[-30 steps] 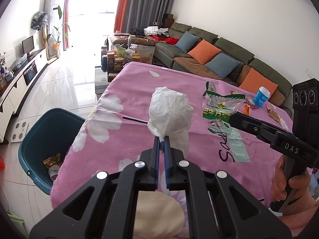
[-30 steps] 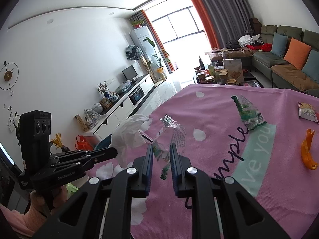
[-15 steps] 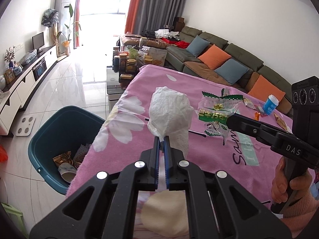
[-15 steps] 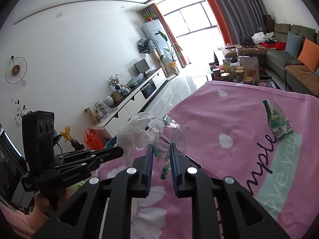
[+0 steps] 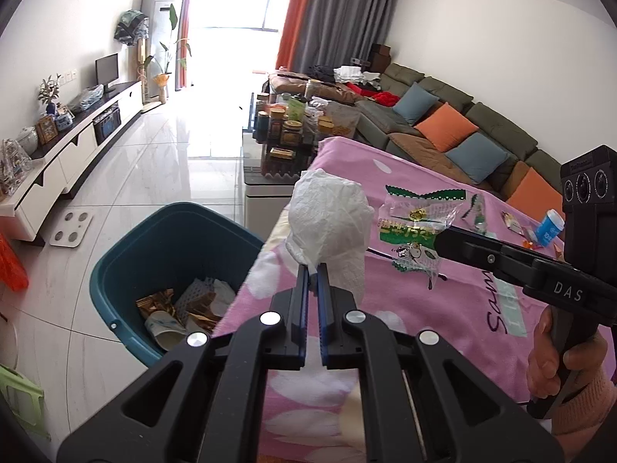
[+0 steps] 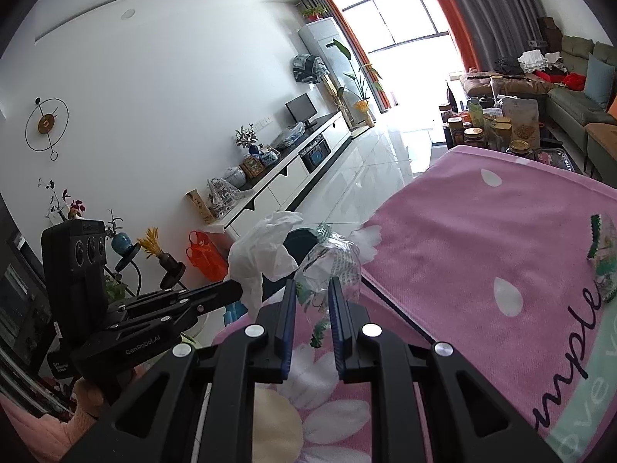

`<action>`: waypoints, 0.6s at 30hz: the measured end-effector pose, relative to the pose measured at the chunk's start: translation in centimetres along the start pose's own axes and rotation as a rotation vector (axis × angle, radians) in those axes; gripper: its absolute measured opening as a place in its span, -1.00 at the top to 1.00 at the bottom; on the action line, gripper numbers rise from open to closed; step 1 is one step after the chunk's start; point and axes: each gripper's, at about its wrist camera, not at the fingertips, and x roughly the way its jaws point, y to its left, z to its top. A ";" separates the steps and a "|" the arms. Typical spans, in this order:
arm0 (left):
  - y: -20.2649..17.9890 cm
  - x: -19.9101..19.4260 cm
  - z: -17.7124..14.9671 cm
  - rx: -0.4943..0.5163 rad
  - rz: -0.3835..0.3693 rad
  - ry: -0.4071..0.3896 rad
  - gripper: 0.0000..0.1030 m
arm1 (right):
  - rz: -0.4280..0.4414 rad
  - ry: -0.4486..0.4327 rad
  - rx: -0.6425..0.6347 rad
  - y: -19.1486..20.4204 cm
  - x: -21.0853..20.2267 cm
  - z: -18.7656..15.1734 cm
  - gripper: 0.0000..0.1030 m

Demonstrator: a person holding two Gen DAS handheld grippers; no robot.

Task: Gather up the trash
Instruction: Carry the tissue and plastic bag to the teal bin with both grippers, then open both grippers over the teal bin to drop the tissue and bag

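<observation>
The left gripper (image 5: 313, 270) is clamping its fingers together on the lower edge of a crumpled white tissue (image 5: 331, 220), which is standing up above the fingertips. The tissue is hanging over the edge of the table (image 5: 443, 308), which is wearing a pink flowered cloth. The right gripper (image 6: 312, 289) is pinching a clear plastic wrapper (image 6: 331, 266) with green print; its fingers are sitting a little apart, with the wrapper pressed between them. In the left wrist view this wrapper (image 5: 416, 227) is showing just to the right of the tissue, above the table. A blue-green bin (image 5: 127, 270) is standing on the floor just beside the table's near-left edge, below and to the left of the tissue, and it is already holding gold foil, paper and a cup. A second green-trimmed wrapper (image 6: 601, 258) is lying on the table, well apart from the grippers, toward the sofa side. A small blue cup (image 5: 549, 227) and some further scraps are lying on the table's far right part. A hand (image 5: 555, 362) in a pink sleeve is gripping the right gripper's handle.
</observation>
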 end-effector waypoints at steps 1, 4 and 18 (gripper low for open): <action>0.3 0.0 0.1 -0.007 0.005 -0.002 0.91 | 0.005 0.004 -0.004 0.3 0.3 0.1 0.70; 1.1 -0.1 0.2 -0.023 0.021 -0.006 0.91 | 0.017 0.013 -0.016 0.9 1.0 0.4 0.70; 5.4 -0.1 0.9 -0.093 0.110 -0.024 0.90 | 0.046 0.062 -0.078 3.9 5.4 2.0 0.70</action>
